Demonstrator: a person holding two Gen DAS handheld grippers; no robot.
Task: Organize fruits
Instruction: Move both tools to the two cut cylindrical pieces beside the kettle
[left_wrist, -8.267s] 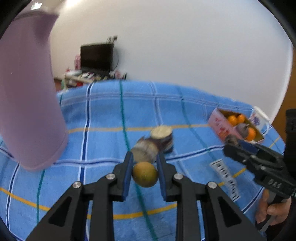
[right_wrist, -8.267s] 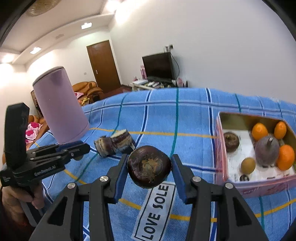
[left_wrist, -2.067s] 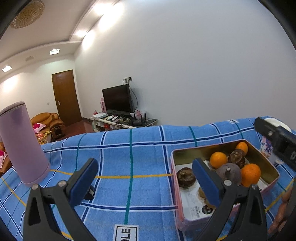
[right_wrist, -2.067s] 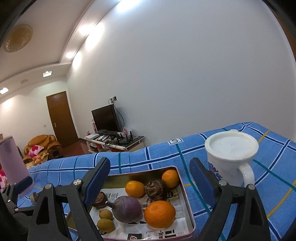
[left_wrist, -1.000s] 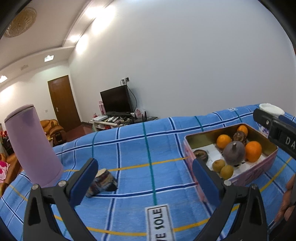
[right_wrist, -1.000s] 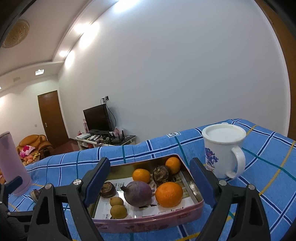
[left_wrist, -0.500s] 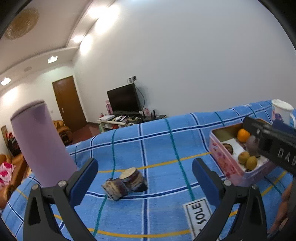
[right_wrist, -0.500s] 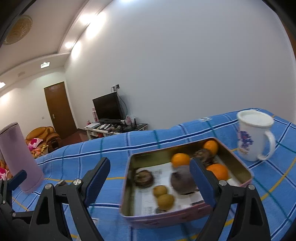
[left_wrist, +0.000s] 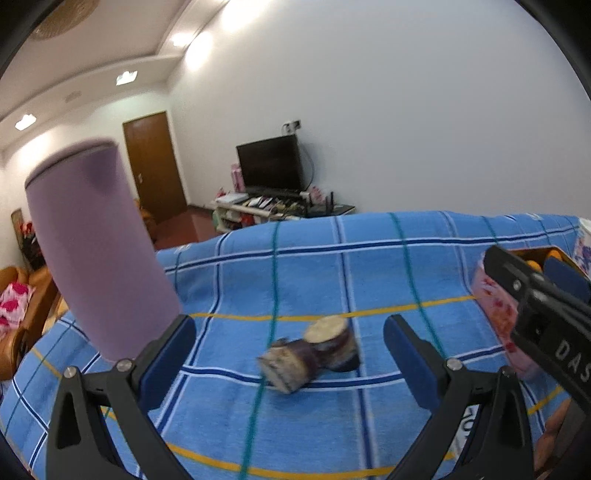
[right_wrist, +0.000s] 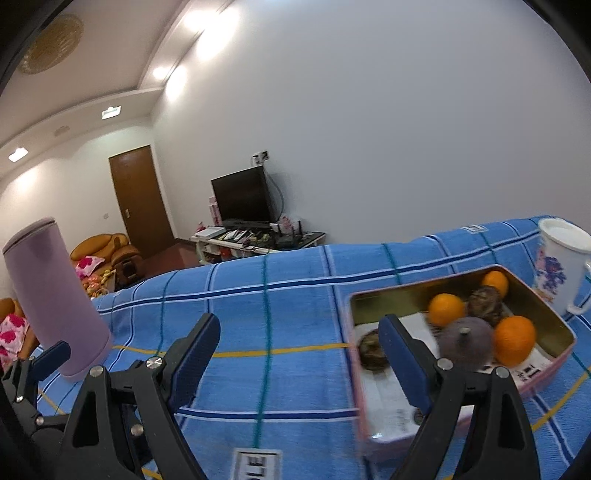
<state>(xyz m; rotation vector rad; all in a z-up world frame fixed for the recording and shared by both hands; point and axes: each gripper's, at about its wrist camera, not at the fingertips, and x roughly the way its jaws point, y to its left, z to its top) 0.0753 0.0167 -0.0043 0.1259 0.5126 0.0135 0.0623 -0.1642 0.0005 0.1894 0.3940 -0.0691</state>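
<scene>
Left gripper (left_wrist: 290, 363) spread wide, empty, framing two cut cane pieces (left_wrist: 310, 356) lying ahead on the tabletop (left_wrist: 369, 266). Right gripper (right_wrist: 299, 354) wide too, tin (right_wrist: 384, 421) of fruit behind its right finger.

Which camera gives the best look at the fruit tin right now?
The right wrist view: the fruit tin sits open, its oranges and dark fruits visible inside. The left wrist view catches only the tin's pink end at the right edge, mostly behind the right gripper.
</scene>
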